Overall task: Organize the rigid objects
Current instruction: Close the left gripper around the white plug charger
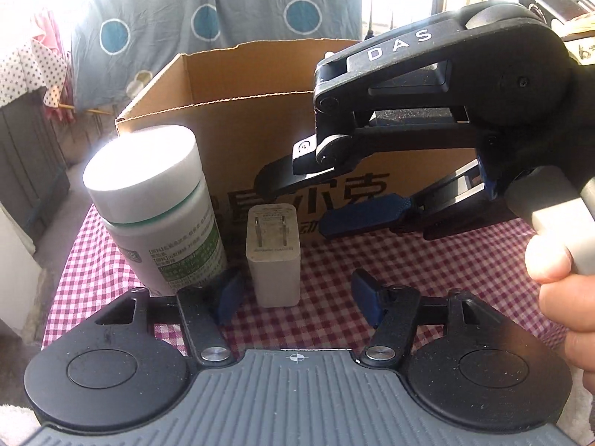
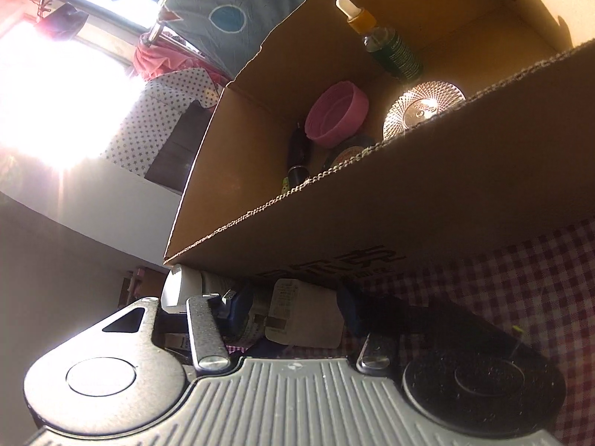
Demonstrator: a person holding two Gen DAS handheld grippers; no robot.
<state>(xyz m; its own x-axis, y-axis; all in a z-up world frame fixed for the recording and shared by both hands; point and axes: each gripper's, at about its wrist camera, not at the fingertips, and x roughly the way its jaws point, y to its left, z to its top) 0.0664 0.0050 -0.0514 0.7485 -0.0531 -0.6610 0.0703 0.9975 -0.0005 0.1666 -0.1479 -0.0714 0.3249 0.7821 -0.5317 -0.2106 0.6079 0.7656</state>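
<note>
Red-checked cloth point(image 1: 372, 260) covers the table before a cardboard box point(image 1: 238, 137). White bottle point(image 1: 156, 200) stands upright at left; beside it the charger point(image 1: 273, 256) stands on end, prongs facing the camera. Left gripper point(image 1: 297, 297) straddles it, pads clear. Right gripper point(image 1: 357, 193) gapes, empty.

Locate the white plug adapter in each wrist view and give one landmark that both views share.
Left wrist view: the white plug adapter stands lower centre on the checked cloth, right of the white bottle.
Right wrist view: the adapter sits bottom centre, tilted, below the box.
Shared landmark: the cardboard box behind it.
</note>
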